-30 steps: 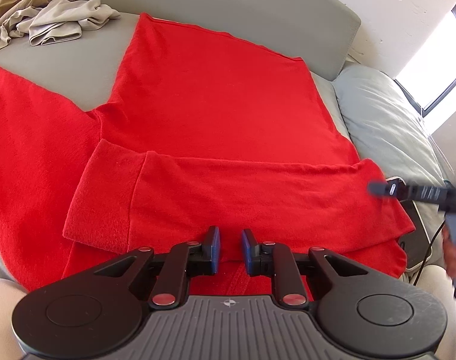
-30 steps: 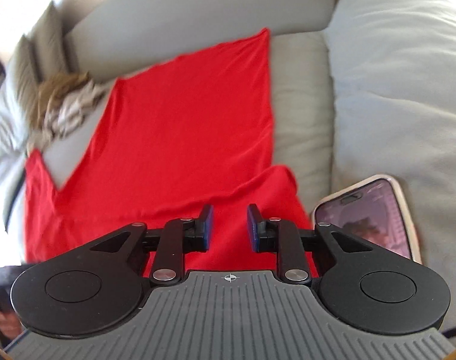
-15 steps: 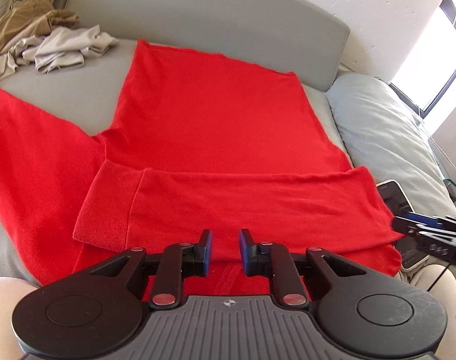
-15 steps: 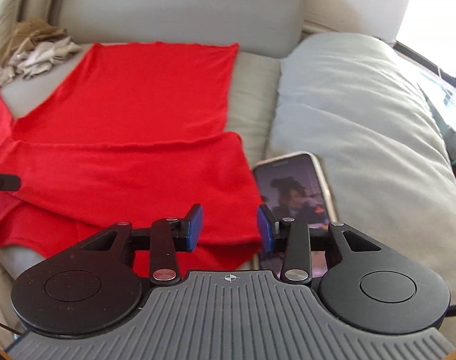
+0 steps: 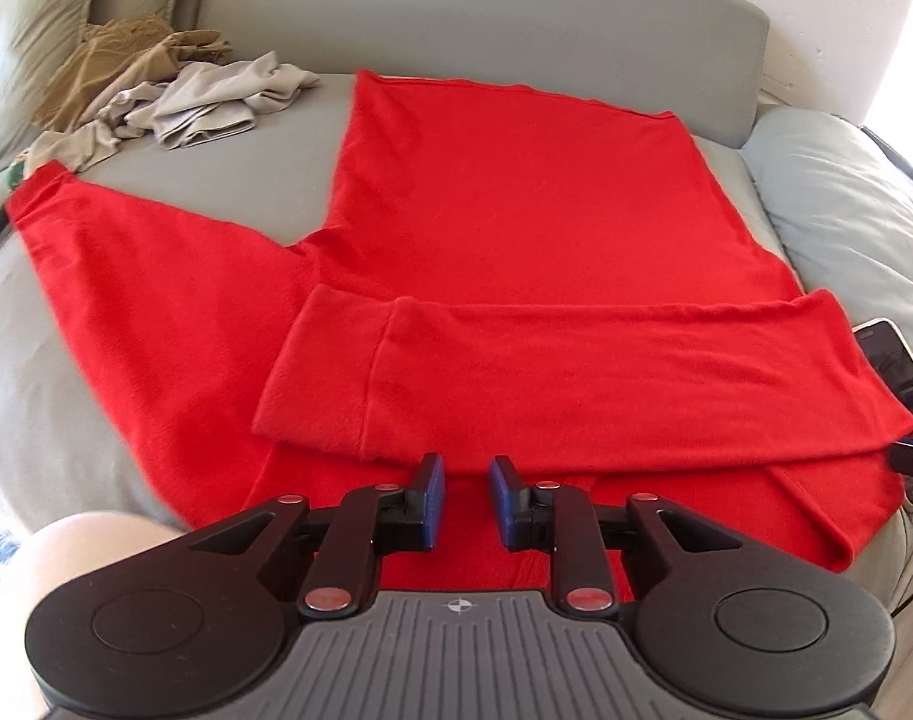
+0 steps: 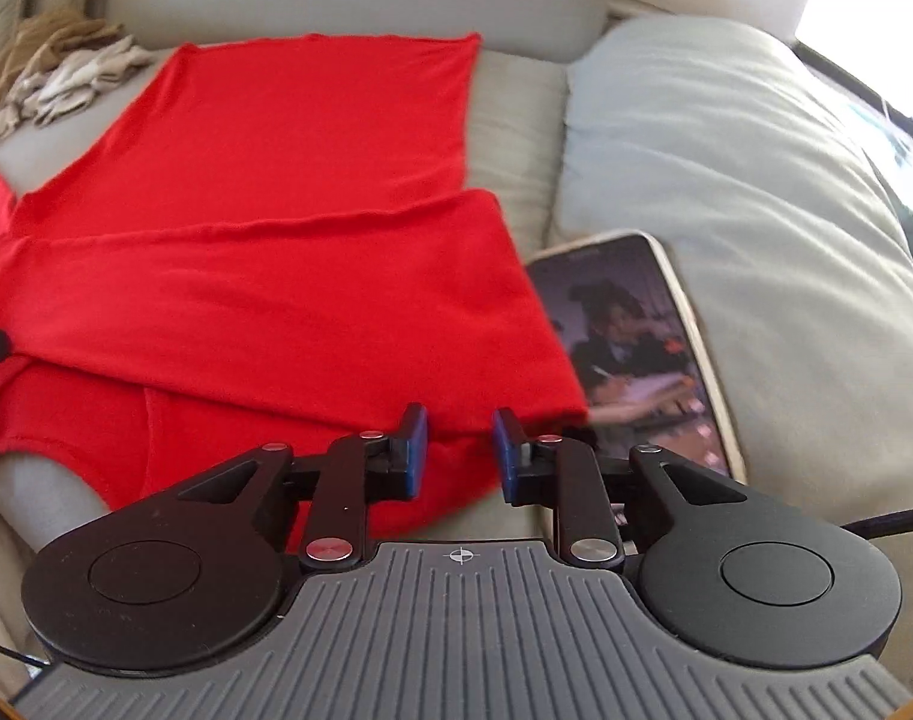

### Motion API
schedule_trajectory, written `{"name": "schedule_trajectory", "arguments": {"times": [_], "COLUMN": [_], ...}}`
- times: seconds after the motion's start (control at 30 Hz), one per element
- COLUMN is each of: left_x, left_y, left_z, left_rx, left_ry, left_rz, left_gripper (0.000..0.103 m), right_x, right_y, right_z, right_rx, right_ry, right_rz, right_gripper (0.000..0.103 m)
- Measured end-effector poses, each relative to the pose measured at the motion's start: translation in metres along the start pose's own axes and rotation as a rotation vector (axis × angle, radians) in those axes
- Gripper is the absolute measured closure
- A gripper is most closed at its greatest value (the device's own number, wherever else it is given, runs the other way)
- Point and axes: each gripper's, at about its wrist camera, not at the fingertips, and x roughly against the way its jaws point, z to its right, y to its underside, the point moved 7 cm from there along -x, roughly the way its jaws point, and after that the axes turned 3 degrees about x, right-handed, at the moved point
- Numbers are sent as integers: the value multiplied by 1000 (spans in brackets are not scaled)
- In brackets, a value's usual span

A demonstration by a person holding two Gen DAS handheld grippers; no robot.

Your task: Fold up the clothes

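Note:
A red long-sleeved top [image 5: 516, 228] lies spread flat on the grey sofa seat [image 5: 264, 180]. One sleeve [image 5: 576, 384] is folded across its body, and the other sleeve [image 5: 126, 252] stretches out to the left. My left gripper [image 5: 463, 498] hovers over the near edge of the top, its jaws a little apart with nothing between them. My right gripper [image 6: 459, 450] hangs over the top's near right corner [image 6: 516, 384]. Its jaws are opening and the cloth lies below them, not pinched. The right gripper's tip [image 5: 912, 462] shows at the left wrist view's right edge.
A phone [image 6: 630, 348] with a lit screen lies on the seat just right of the red cloth. A pale cushion [image 6: 726, 150] sits beyond it. Crumpled beige clothes [image 5: 174, 96] are piled at the back left. A person's knee [image 5: 78, 552] shows at the near left.
Both grippers drew back and lifted, so more of the top shows. The right gripper swung right toward the phone corner and its jaws widened, then narrowed a little. The cloth stayed put.

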Motion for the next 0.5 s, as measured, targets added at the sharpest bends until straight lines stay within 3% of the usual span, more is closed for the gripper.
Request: {"name": "schedule_trajectory", "arguments": {"times": [0.07,0.2,0.33,0.5], "left_x": [12,23,3,-8], "left_y": [2,5,13,27], "left_z": [6,24,41,47], "left_rx": [-9,-49,-101,-114], "left_ry": [30,95,117,134], "left_rz": [18,57,4,-28], "left_gripper": [87,86,86,85], "right_x": [14,28,21,-7], "right_y": [5,3,-13,-9], "right_z": [7,-4,-43,-90], "right_rx": [-9,-57,-3,90], "right_ry": [3,-107,-202,-255], "right_rz": [30,76,89,19], "right_gripper": [78,78,77,76]}}
